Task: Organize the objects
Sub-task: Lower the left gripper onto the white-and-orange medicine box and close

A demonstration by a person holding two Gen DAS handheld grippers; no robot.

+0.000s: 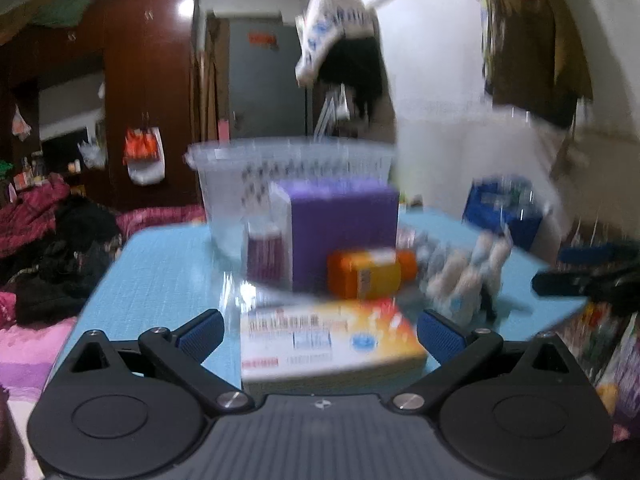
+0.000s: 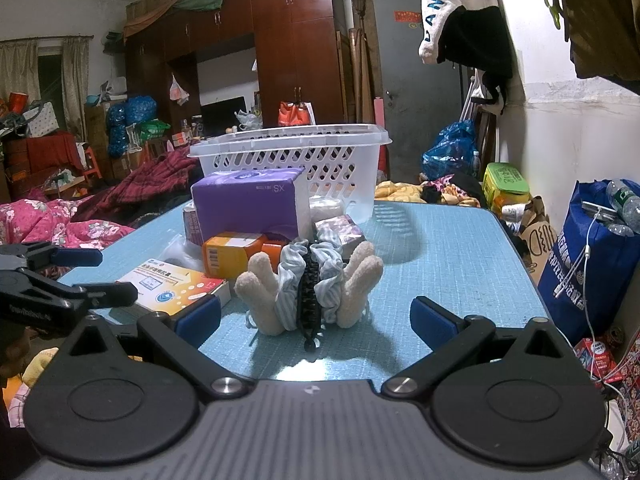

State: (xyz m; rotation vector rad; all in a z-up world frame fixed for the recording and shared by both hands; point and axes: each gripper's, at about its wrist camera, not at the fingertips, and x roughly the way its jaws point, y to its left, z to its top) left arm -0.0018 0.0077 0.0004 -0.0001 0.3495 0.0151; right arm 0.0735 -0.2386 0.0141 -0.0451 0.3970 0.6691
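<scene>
Blue table in cluttered bedroom, white basket at back — both grippers spread, empty

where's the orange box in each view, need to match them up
Left wrist: the orange box sits centre frame, blurred, just beyond the flat medicine box between the open fingers.
Right wrist: the orange box is left of centre, behind the scrunchie pile.
Shared landmark: the purple pack right behind it, before the white basket.

Plastic basket, fluffy cloth scrunchie, textured tbl.
</scene>
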